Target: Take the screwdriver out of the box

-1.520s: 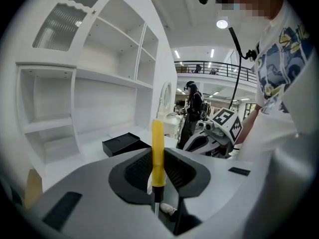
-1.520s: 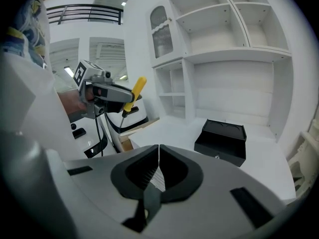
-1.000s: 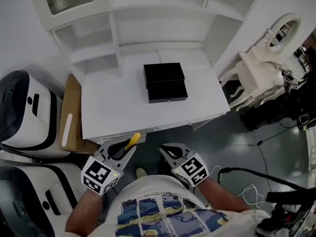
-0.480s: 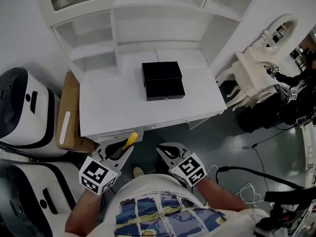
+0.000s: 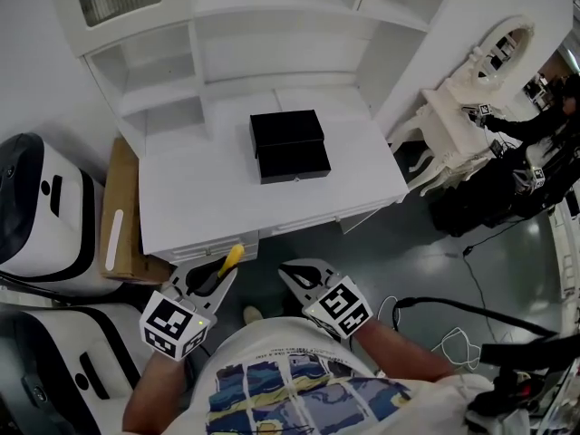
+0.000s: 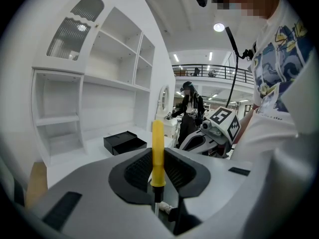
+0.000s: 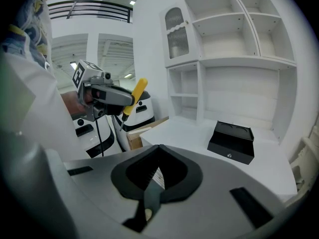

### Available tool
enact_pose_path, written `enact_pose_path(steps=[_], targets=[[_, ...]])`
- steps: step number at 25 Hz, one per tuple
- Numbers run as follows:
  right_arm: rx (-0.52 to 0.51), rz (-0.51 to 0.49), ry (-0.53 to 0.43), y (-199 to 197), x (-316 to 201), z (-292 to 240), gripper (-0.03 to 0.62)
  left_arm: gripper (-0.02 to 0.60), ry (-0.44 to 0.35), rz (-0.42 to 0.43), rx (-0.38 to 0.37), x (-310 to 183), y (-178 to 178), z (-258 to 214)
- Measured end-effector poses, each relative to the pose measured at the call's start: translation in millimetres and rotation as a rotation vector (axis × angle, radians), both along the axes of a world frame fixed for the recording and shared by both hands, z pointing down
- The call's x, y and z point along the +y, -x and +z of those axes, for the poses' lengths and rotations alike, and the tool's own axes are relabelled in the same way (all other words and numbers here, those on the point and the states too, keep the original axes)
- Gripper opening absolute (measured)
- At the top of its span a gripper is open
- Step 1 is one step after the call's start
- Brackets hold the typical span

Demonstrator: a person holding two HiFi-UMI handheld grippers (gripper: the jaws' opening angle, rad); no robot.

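A closed black box [image 5: 288, 146] lies on the white desk [image 5: 199, 202], also seen in the left gripper view as the black box [image 6: 124, 143] and in the right gripper view as the black box [image 7: 232, 142]. My left gripper [image 5: 222, 275] hovers in front of the desk's near edge, shut on a yellow-handled screwdriver [image 5: 232, 256]. Its handle sticks up out of the jaws, the screwdriver [image 6: 158, 151] standing between the pads of the left gripper [image 6: 158, 158]. My right gripper [image 5: 294, 272] hangs beside it, shut and empty. From the right gripper view the left gripper [image 7: 107, 96] and screwdriver [image 7: 135, 94] show at left.
White shelving [image 5: 163, 71] rises behind the desk. A cardboard sheet [image 5: 118, 220] leans at the desk's left, beside white rounded machines [image 5: 36, 207]. Ornate white furniture [image 5: 462, 89] stands at right. Cables [image 5: 453, 333] lie on the grey floor.
The head view has drifted, so the desk and box sit slightly more to the left. Both grippers keep their poses, the screwdriver still gripped in the left.
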State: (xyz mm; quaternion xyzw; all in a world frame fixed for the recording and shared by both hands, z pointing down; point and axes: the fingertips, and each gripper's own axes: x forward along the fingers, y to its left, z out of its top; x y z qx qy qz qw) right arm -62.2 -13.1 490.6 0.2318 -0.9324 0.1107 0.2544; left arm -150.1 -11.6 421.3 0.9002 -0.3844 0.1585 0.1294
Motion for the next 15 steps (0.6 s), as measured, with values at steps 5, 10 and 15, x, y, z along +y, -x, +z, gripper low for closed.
enact_pose_path(steps=[5,10,15], targets=[[-0.001,-0.007,0.004,4.9,1.6,-0.9,0.025,0.083,0.000,-0.001,0.001,1.2,3.2,0.6],[-0.009,-0.002,0.011,9.9,-3.7,-3.8,0.025,0.083,0.011,0.006,0.004,-4.8,5.6,1.7],[-0.021,-0.031,0.012,20.2,-1.5,-0.7,0.025,0.082,0.015,-0.018,-0.007,-0.7,13.7,4.3]])
